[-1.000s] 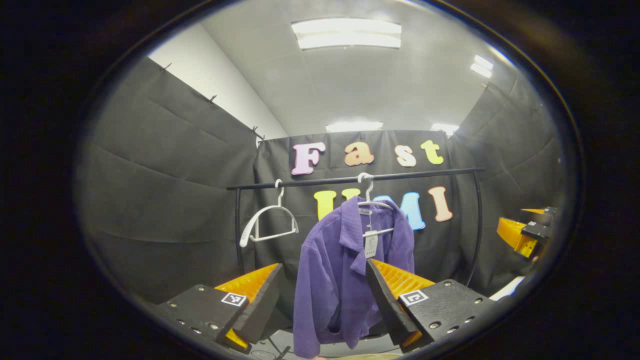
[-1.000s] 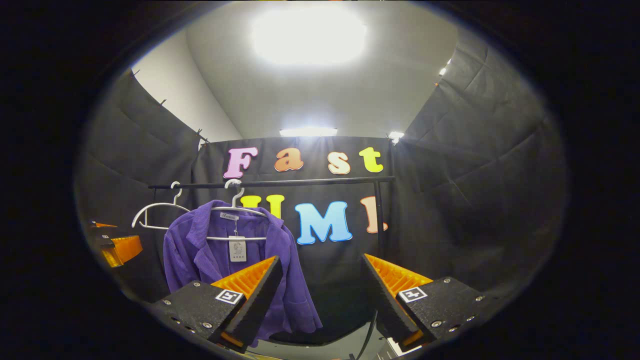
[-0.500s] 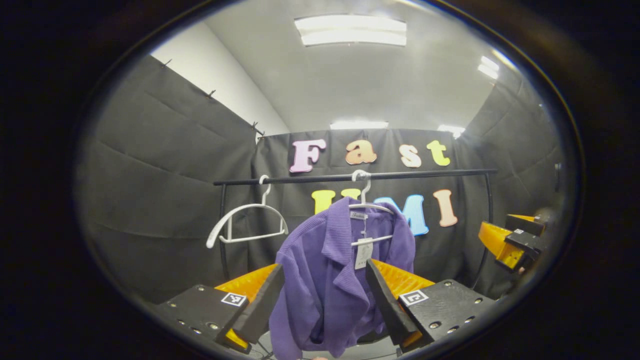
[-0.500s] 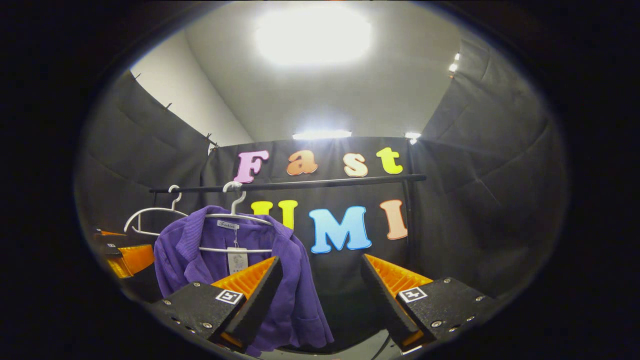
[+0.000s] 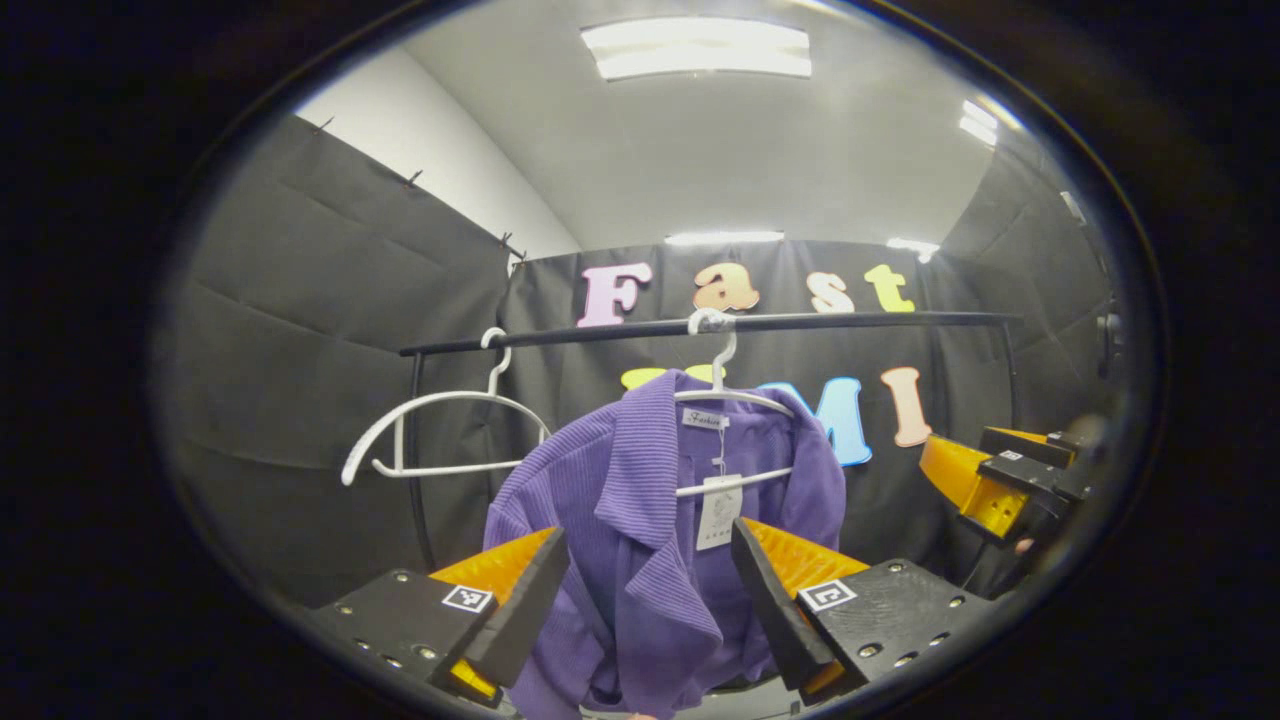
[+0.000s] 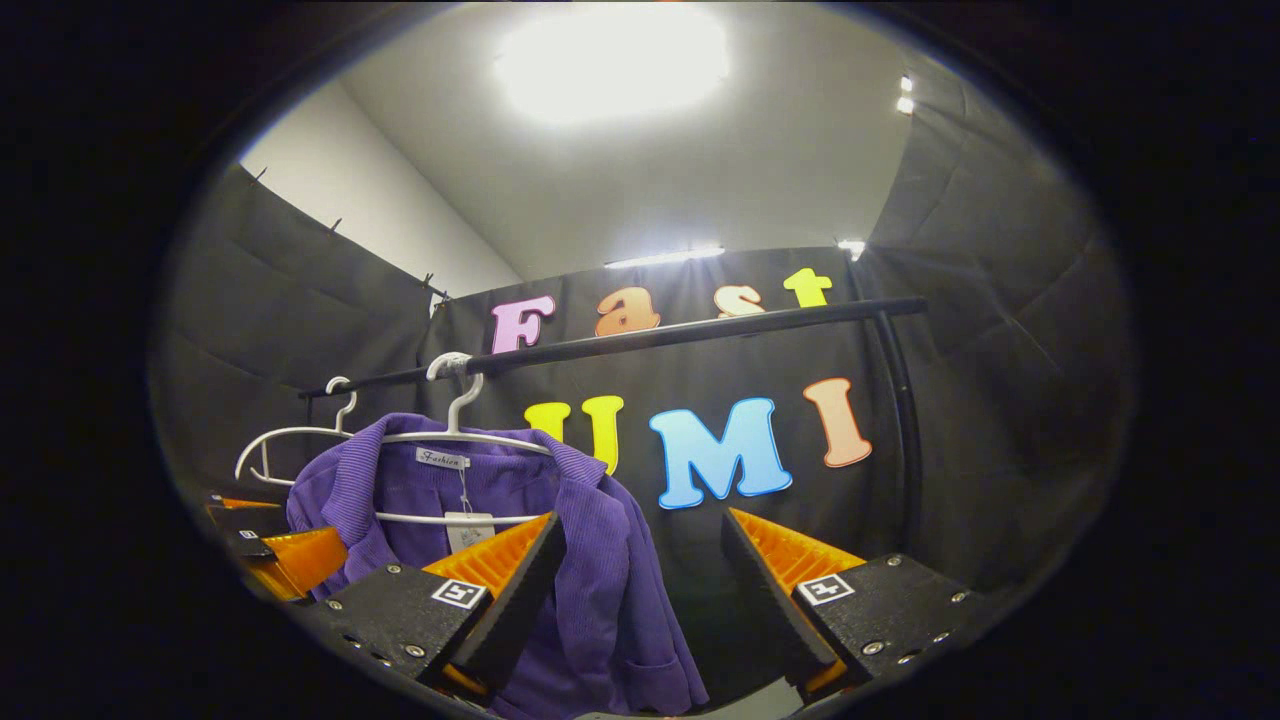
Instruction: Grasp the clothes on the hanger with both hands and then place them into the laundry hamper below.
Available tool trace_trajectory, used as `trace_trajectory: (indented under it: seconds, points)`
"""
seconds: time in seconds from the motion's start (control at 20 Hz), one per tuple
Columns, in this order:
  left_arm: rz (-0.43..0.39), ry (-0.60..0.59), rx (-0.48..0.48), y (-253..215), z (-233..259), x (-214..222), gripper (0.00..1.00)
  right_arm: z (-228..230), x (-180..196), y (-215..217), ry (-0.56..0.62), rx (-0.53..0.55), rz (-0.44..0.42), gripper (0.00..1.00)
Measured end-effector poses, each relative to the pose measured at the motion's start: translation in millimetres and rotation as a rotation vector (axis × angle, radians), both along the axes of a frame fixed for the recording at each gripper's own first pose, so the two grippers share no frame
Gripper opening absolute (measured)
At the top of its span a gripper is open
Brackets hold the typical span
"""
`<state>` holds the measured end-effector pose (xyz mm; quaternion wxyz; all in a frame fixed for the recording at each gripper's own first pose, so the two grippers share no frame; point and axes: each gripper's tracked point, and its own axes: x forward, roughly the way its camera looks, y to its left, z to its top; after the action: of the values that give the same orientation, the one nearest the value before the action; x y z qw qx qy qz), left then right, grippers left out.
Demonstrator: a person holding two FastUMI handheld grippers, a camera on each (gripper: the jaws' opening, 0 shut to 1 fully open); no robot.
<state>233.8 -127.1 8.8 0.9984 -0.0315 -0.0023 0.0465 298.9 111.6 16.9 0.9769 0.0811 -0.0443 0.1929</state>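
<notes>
Purple jacket (image 5: 650,520) hangs between the left gripper (image 5: 648,590)'s spread fingers (image 5: 520,610).

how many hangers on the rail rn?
2. An empty white hanger hangs near the left end of the rail. The second hanger hangs beside it toward the middle, carrying the purple jacket. None seem hidden.
</notes>
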Motion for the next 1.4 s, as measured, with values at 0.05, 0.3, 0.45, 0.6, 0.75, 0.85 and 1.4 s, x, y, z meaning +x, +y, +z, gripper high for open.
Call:
trace_trajectory:
  seconds: [0.05,0.3,0.45,0.6,0.75,0.85,1.4]
  points:
    - [0.006,0.004,0.004,-1.1,-1.6,4.7,0.99,-1.1,5.6,5.2,0.002,0.009,0.016,0.96]
    - [0.058,0.027,0.006,3.5,-17.4,27.9,0.99,-10.4,31.3,35.1,0.035,0.045,0.091,0.96]
    - [0.092,0.056,-0.003,7.8,-32.6,38.0,0.99,-18.7,48.8,50.6,0.056,0.055,0.12,0.95]
    - [0.132,0.086,-0.007,13.8,-47.3,46.4,0.94,-29.4,62.9,62.7,0.071,0.058,0.134,0.95]
    - [0.167,0.099,0.001,20.1,-54.9,54.8,0.99,-41.5,75.8,71.3,0.1,0.063,0.145,0.95]
    - [0.179,0.1,0.013,22.3,-55.6,58.5,0.99,-53.3,82.1,81.0,0.13,0.06,0.168,0.95]
    - [0.267,0.134,0.053,31.1,-77.0,72.4,0.99,-108.1,105.4,104.1,0.216,-0.035,0.134,0.82]
